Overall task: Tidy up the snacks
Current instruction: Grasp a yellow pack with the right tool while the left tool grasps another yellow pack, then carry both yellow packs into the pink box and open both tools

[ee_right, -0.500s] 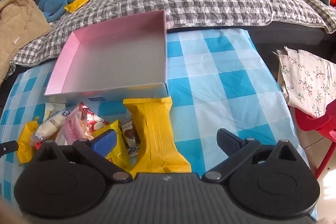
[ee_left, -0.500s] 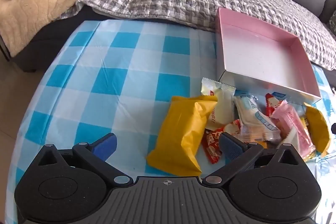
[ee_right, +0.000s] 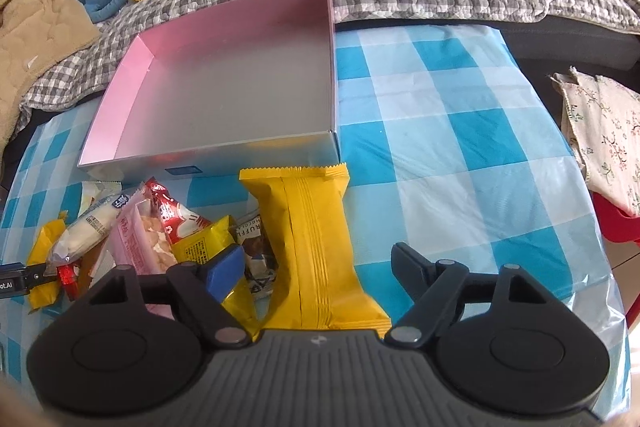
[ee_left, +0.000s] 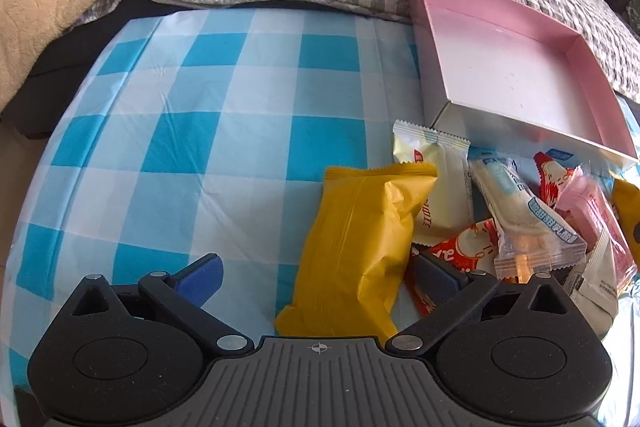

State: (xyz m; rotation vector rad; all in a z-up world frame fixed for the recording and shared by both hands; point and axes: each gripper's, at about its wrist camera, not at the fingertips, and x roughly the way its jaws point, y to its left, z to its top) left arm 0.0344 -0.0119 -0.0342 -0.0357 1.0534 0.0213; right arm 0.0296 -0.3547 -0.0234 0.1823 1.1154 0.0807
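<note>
**Snack packets heaped beside an open pink box**

Little writing can be read. "RUFFL" is printed on a brown-and-white wrapper [ee_right: 252, 227] in the right wrist view, partly covered by its neighbours. Chinese characters are seen on a clear packet with a blue label [ee_left: 532, 223] and on a red-and-white wrapper [ee_left: 468, 251], but they cannot be made out. A small blue label [ee_right: 183, 171] is fixed to the near wall of the box; its text is too small to tell.

The snacks are heaped on the blue-and-white checked tablecloth [ee_left: 200, 131], against the near wall of a shallow pink-lined box [ee_right: 132, 95] with silver outer walls. Nothing is seen inside the box. A plump plain yellow packet [ee_left: 356, 247] lies at the heap's left edge, overlapping a cream packet [ee_left: 444, 195]. A longer yellow packet with a ribbed back seam [ee_right: 312, 247] lies at the heap's right edge, its crimped end just beside the box's near right corner. A pink packet [ee_right: 140, 243] lies between them.

The left gripper [ee_left: 316, 275] is held apart, the plump yellow packet lying between its fingers. The right gripper [ee_right: 316, 267] is likewise spread wide around the ribbed yellow packet, neither finger seen pressing it.
</note>
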